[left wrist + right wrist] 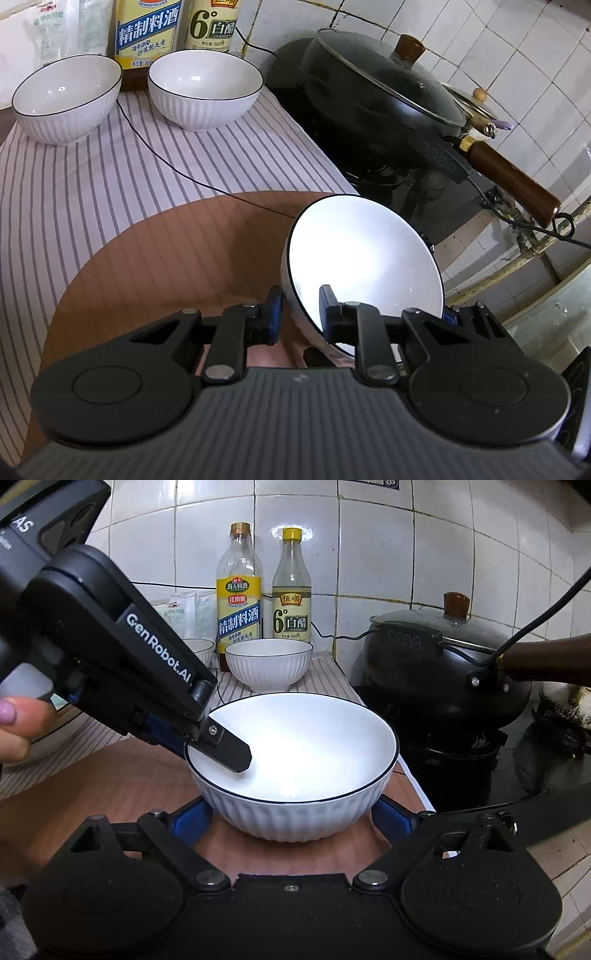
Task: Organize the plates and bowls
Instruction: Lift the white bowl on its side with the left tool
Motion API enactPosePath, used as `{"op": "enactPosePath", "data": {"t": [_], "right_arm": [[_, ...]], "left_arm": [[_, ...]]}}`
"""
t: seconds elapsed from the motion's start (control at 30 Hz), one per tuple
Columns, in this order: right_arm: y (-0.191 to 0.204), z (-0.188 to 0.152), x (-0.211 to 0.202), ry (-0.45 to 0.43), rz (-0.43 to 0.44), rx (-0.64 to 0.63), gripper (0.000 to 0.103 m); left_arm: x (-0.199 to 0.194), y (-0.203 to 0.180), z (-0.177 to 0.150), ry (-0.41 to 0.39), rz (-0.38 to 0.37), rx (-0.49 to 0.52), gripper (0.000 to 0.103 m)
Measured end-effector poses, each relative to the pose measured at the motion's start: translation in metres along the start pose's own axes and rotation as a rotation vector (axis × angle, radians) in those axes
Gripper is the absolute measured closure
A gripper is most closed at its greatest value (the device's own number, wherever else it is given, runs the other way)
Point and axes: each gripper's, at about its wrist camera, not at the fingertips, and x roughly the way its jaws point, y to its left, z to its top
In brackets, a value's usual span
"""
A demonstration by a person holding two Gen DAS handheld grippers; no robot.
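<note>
A white ribbed bowl with a dark rim [295, 760] sits over a brown round mat [129, 775]. My left gripper [299, 310] is shut on its left rim, one finger inside and one outside; the bowl also shows in the left wrist view [362, 251]. The left gripper also shows in the right wrist view [218, 746]. My right gripper [291, 819] is open, its blue-padded fingers on either side of the bowl's base, not touching it. Two more white bowls [66, 98] [205, 88] stand at the back of the striped cloth [92, 184].
Two condiment bottles [239, 590] [291, 590] stand against the tiled wall behind the bowls. A black lidded wok [380, 96] with a wooden handle [513, 181] sits on the stove at right. A thin black cable [166, 162] crosses the cloth.
</note>
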Motion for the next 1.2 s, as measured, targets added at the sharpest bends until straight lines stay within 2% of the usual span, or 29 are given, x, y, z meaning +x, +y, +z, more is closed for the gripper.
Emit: {"op": "enactPosePath", "data": {"t": [0.4,0.8,1.07,1.2], "right_arm": [[0.023,0.019,-0.004,-0.02,0.065,-0.05,0.009],[0.067,0.049,0.009,-0.046,0.22,-0.19,0.009],[0.088,0.052,0.036,-0.024,0.289,-0.274,0.009],[0.095,0.05,0.048,-0.016,0.309,-0.314,0.009]], "left_arm": [[-0.032,0.012,0.002,-0.032,0.055,-0.021,0.083],[-0.079,0.054,0.006,-0.059,0.174,-0.097,0.083],[-0.077,0.082,0.001,-0.049,0.245,-0.158,0.083],[-0.069,0.084,0.002,-0.028,0.316,-0.137,0.084]]}}
